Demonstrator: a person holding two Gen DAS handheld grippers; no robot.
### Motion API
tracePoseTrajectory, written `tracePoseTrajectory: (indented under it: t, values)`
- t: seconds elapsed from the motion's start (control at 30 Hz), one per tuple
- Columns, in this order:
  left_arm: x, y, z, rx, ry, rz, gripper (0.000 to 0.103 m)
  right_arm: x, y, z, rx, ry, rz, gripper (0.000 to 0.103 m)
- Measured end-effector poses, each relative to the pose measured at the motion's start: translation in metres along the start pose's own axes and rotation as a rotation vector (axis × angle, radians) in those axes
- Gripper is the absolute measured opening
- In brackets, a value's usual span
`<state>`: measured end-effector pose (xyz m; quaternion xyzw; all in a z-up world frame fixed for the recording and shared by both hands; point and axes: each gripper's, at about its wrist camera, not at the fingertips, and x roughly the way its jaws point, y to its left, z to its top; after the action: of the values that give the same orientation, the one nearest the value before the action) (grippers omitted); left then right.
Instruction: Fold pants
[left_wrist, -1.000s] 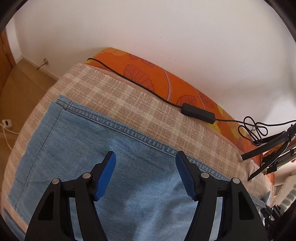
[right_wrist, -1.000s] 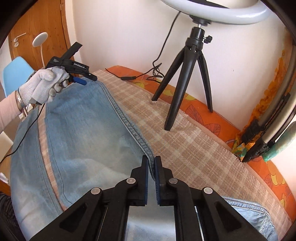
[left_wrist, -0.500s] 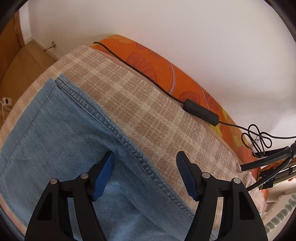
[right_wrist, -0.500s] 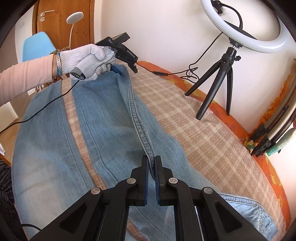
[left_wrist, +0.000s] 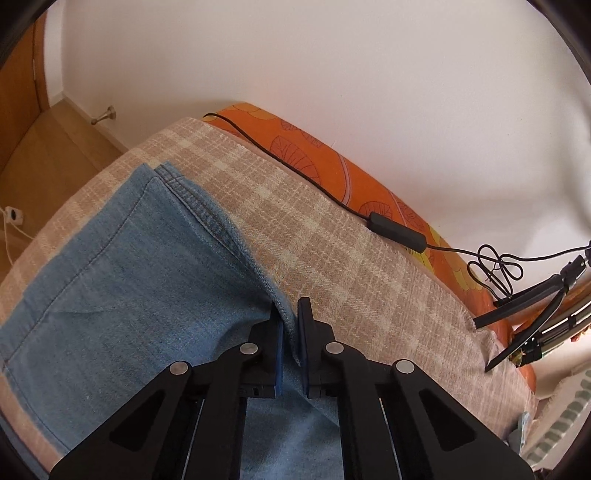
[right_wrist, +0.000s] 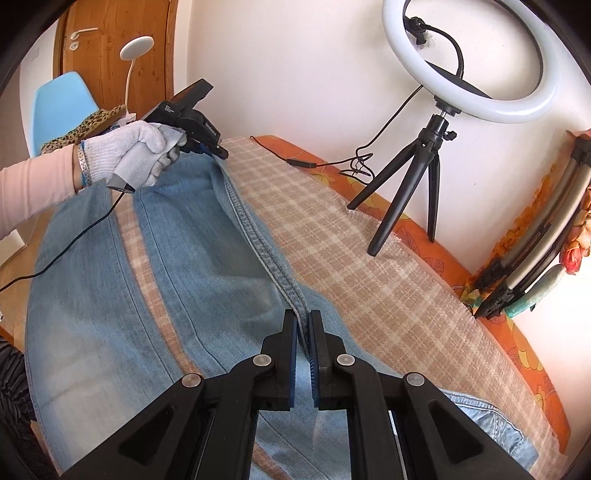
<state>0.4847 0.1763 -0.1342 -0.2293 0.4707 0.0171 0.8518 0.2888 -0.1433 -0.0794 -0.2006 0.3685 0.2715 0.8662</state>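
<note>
Jeans (right_wrist: 192, 266) lie spread on a plaid blanket (right_wrist: 369, 288) – and the left gripper (left_wrist: 290, 325), open and hovering a second ago, has now clamped its jaws on the outer seam of the far leg. The right gripper (right_wrist: 303, 332) is shut on that same seam nearer the waist. With both ends pinched, the leg looks ready to fold over. No containers in view.

Black plastic left gripper (left_wrist: 290, 343) and right gripper (right_wrist: 303, 343), blue pads inside the jaws, silver rivets behind them. Left hand (right_wrist: 142, 157): grey-white knit glove, pale pink sleeve (right_wrist: 35, 177), bracelets, thin black cable (right_wrist: 70, 242).
</note>
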Motion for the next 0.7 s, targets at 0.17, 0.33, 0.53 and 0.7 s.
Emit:
tracePoseTrajectory:
  t: [0.17,0.33,0.53,0.7]
  values:
    - [-0.052,0.004,-0.003,0.004,-0.06,-0.053,0.005,-0.022,0.008,0.007,0.013,-0.003,-0.004,0.003]
    - [-0.106,0.02,-0.019,0.025,-0.113,-0.079,0.005,-0.052,0.034,0.003,-0.026,-0.002,0.017,0.003]
    - [-0.164,0.046,-0.053,0.026,-0.172,-0.095,0.005,-0.086,0.07,-0.009,-0.061,0.008,0.05,0.003]
    - [-0.197,0.08,-0.097,0.01,-0.201,-0.119,0.005,-0.104,0.102,-0.029,-0.074,0.034,0.089,0.003]
